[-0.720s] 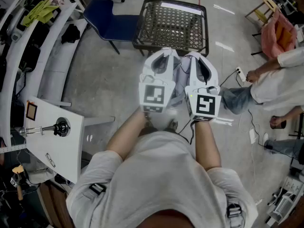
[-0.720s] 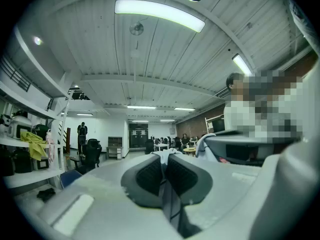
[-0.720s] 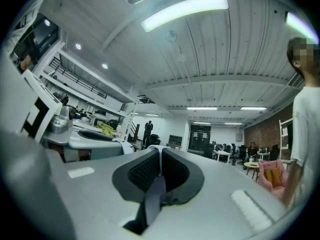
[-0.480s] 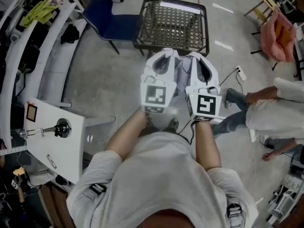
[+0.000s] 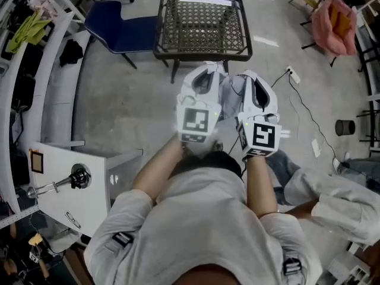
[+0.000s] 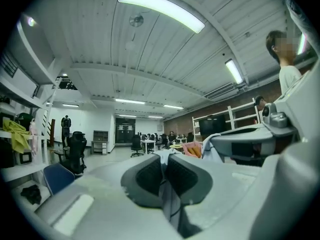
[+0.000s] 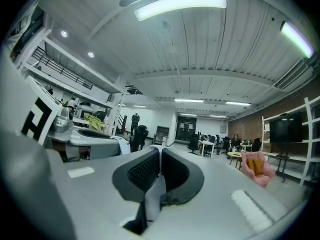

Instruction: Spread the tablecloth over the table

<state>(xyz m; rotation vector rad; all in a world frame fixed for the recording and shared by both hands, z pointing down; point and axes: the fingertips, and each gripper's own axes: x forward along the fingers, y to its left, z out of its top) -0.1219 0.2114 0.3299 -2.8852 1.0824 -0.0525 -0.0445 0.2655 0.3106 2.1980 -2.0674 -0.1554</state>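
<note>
The table [image 5: 202,22] has a dark woven-mesh top and stands bare on the floor ahead of me. Both grippers are held level and side by side just short of its near edge. The pale grey tablecloth [image 5: 230,94] hangs bunched between them. My left gripper [image 5: 208,71] is shut on a fold of the tablecloth [image 6: 171,204], which runs up between its dark pads [image 6: 149,176]. My right gripper [image 5: 252,79] is likewise shut on a white strip of the tablecloth [image 7: 153,196] that is pinched between its pads [image 7: 142,171].
A blue chair [image 5: 119,31] stands left of the table. A white bench [image 5: 71,186] with a metal tool is at my lower left, shelving along the far left. A person in white [image 5: 332,198] crouches at lower right. A cable and power strip [image 5: 291,73] lie on the floor at right.
The grippers stay together with the cloth held. The view has shifted, so the table sits nearer the top centre. The person at right has moved down to the lower right.
</note>
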